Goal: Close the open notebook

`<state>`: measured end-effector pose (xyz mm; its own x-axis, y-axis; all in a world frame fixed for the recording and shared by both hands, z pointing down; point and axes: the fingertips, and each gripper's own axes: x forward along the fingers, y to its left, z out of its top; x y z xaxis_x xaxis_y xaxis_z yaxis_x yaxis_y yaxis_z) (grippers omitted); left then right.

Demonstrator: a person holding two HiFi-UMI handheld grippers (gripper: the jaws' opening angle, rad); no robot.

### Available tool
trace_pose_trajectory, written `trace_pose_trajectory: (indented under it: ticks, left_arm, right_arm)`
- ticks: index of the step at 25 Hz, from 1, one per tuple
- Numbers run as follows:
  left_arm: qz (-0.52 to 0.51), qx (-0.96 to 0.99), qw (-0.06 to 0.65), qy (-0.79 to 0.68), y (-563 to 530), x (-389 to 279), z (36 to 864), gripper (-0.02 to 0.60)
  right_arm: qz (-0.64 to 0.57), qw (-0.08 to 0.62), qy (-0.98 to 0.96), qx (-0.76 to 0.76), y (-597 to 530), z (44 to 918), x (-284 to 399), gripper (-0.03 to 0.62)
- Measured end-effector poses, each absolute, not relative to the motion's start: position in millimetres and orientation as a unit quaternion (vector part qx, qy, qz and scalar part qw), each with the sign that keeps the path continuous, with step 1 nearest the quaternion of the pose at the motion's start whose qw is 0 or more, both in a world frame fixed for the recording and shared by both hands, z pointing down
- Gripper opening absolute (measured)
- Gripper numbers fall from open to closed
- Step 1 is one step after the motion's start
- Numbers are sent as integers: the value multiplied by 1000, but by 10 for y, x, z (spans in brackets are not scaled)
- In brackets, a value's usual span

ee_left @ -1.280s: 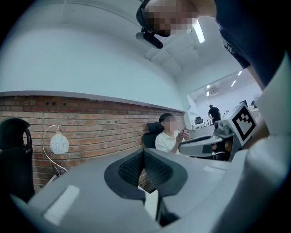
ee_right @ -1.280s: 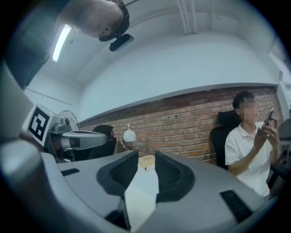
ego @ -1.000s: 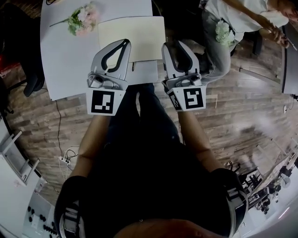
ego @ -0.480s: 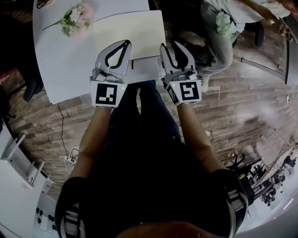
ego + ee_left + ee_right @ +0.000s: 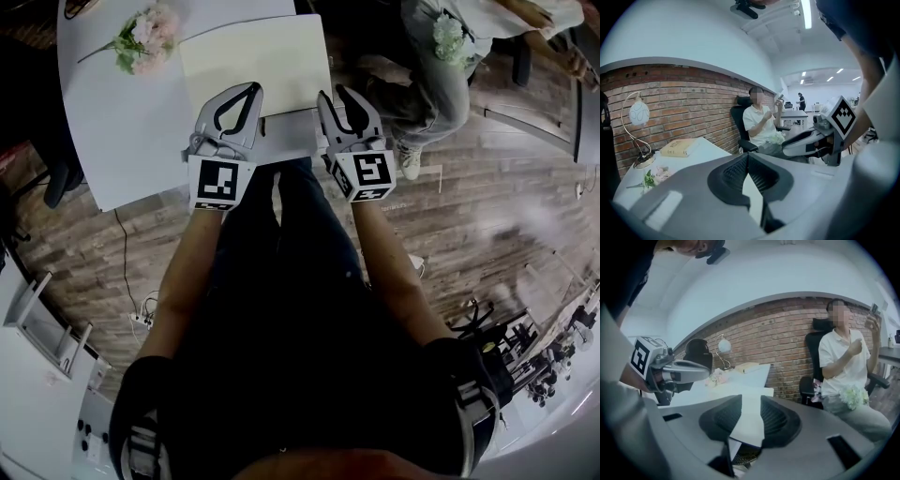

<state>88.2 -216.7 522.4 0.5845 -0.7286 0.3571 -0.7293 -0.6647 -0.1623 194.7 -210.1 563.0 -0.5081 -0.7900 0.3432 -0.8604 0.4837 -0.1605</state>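
Observation:
The open notebook (image 5: pixel 253 58) lies at the table's near side, a broad cream page facing up. My left gripper (image 5: pixel 249 87) hovers over its near left corner, its fingertips meeting with nothing between them; in the left gripper view the left gripper (image 5: pixel 747 157) shows a thin wedge closing at the far end. My right gripper (image 5: pixel 336 94) is at the notebook's near right corner, its jaws opening. Through the gap of the right gripper (image 5: pixel 751 401) a pale page shows, and the pads grip nothing.
The white table (image 5: pixel 131 122) carries a bunch of pink flowers (image 5: pixel 145 37) at the far left, a closed cream book (image 5: pixel 679 146) and a curved lamp (image 5: pixel 637 112) by the brick wall. A person (image 5: pixel 843 362) sits on a chair just right of the table.
Both grippers have sunk toward the table's near edge and look smaller in the head view. The right gripper's jaws stand a little wider apart.

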Motion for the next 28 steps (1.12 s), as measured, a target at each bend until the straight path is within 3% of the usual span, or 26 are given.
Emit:
trace_pose_trajectory:
  ticks: [16,23,28]
  left_arm:
    - [231,890,12,-394,-2083,931,5504,8]
    - [237,887,23,-396,-2010,934,5587,8]
    - [237,886,21,-397,-2048,930,5569,6]
  right_arm:
    - [234,150,-833,478,-1996,6229,2054,111]
    - [308,118,-816,474,-1962,6393,2129,130]
    - [386,55,-799,458,-1980,6460,2159,133]
